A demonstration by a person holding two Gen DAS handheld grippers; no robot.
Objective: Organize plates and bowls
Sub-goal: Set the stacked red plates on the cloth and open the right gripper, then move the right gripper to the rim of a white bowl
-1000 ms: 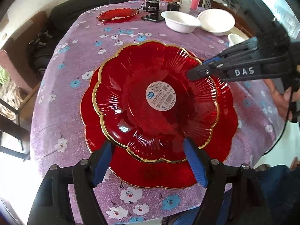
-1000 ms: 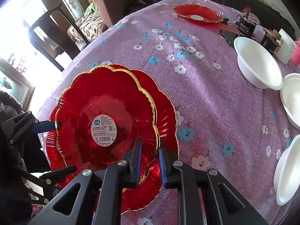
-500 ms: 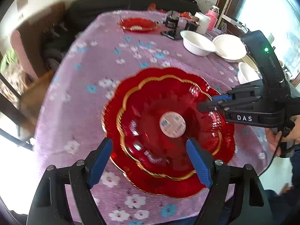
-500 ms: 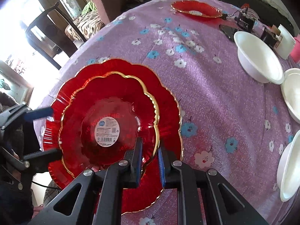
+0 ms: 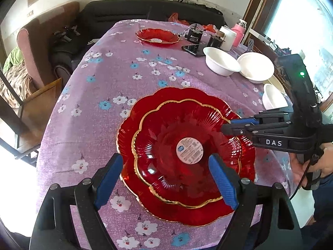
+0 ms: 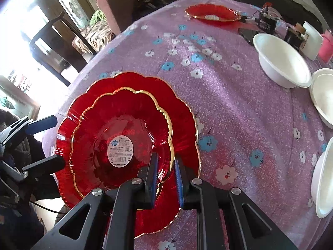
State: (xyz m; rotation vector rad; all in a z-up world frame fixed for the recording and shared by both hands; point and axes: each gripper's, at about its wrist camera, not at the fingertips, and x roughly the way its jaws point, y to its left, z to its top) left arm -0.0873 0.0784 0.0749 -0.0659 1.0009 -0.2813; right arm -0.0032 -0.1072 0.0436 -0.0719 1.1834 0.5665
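A smaller red glass plate with a gold rim and a white label lies nested on a larger red plate near the table's front edge; both also show in the right wrist view, the smaller plate on the larger one. My left gripper is open and empty, above the stack's near side. My right gripper straddles the smaller plate's rim with a gap on each side, and shows in the left wrist view. A third red plate lies at the far end.
White bowls stand along the right side of the purple floral tablecloth. Small black devices, a white cup and a pink bottle crowd the far right. Chairs stand left of the table.
The smaller plate came down level onto the larger one. My right gripper's fingers opened off its rim. My left gripper pulled back and up from the stack.
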